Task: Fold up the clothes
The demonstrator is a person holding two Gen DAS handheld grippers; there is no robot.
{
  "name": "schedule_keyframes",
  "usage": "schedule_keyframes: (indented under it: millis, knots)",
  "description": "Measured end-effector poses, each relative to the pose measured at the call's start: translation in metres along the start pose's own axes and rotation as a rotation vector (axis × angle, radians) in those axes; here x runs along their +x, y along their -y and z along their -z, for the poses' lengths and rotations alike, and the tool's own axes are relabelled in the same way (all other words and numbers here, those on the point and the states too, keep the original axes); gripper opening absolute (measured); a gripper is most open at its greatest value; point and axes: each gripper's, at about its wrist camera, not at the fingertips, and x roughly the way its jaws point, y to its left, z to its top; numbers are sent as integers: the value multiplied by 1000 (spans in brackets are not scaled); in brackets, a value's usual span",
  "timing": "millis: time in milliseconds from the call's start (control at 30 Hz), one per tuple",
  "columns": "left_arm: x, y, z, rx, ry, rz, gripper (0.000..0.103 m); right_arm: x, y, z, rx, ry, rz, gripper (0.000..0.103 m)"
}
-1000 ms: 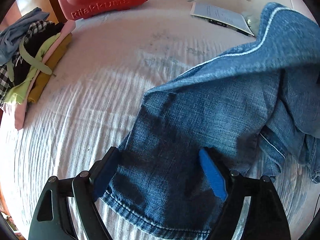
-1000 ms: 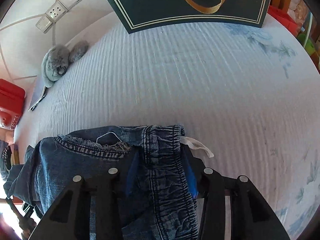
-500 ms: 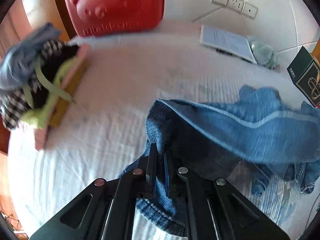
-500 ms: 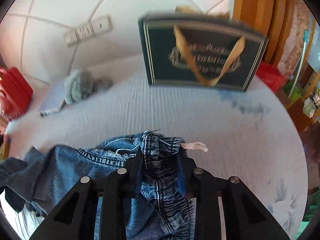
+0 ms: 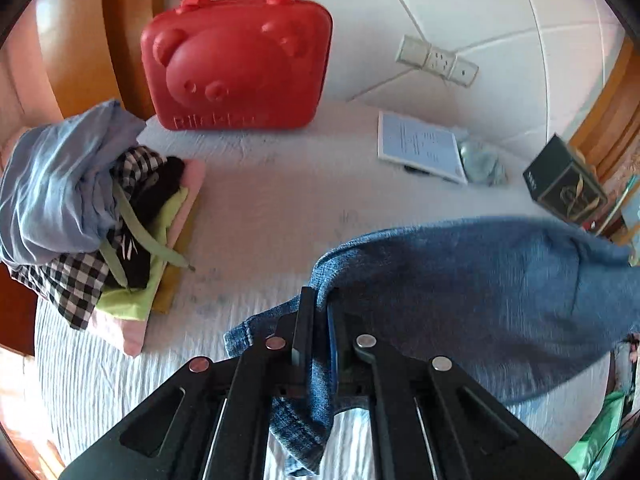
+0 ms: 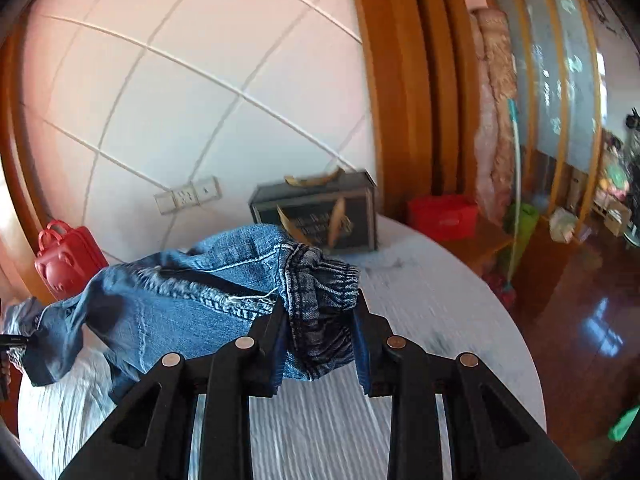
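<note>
Red case (image 5: 240, 64), clothes pile (image 5: 80, 216), booklet (image 5: 420, 146) beyond lifted jeans (image 5: 480, 288)

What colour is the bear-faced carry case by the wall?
Red; the bear-faced carry case shows best in the left wrist view.

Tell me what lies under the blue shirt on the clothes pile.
Under the blue shirt: checked cloth, a black garment, green and pink pieces. Anything deeper is hidden.

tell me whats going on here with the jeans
A person with a gripper in each hand is folding clothes on a bed. The left gripper pinches a leg hem of the jeans; the right gripper clamps the elastic waistband. The jeans hang lifted between them. A pile of clothes lies to the left.
</note>
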Motion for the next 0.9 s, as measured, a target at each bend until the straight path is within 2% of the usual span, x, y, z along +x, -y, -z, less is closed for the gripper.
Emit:
schedule_keyframes:
  millis: [133, 200, 267, 300, 333, 367, 400, 433, 500, 600, 667, 733, 833, 900]
  knots:
    - [45, 12, 37, 109, -190, -16, 4, 7, 51, 83, 95, -242, 93, 27]
    - [63, 21, 57, 173, -261, -59, 8, 25, 66, 125, 144, -393, 125, 32]
    - [65, 26, 67, 201, -271, -72, 17, 26, 78, 146, 172, -453, 167, 35]
    - [58, 28, 67, 200, -251, -63, 26, 26, 85, 156, 186, -483, 188, 42]
    - [50, 29, 66, 199, -228, -52, 33, 20, 90, 157, 196, -481, 199, 52]
    - [38, 33, 62, 199, -188, -29, 44, 13, 93, 154, 200, -468, 204, 58]
    - [26, 38, 57, 199, -142, -4, 50, 8, 93, 149, 197, -453, 205, 66]
    - [15, 43, 51, 199, -97, 20, 51, 3, 95, 145, 193, -441, 204, 71]
    - [1, 55, 35, 190, -24, 65, 54, 1, 94, 133, 177, -410, 204, 75]
    - [-4, 73, 14, 178, 43, 104, 54, 1, 84, 108, 144, -342, 198, 75]
    - [7, 84, 7, 180, 31, 120, 55, -9, 82, 87, 139, -281, 170, 80]
    - [24, 95, 3, 188, 3, 130, 55, -5, 84, 79, 125, -271, 160, 93]
    - [62, 110, 4, 181, -53, 145, 55, 20, 89, 69, 141, -297, 133, 93]
    - [86, 123, 5, 169, -101, 166, 55, 53, 89, 68, 175, -337, 97, 93]
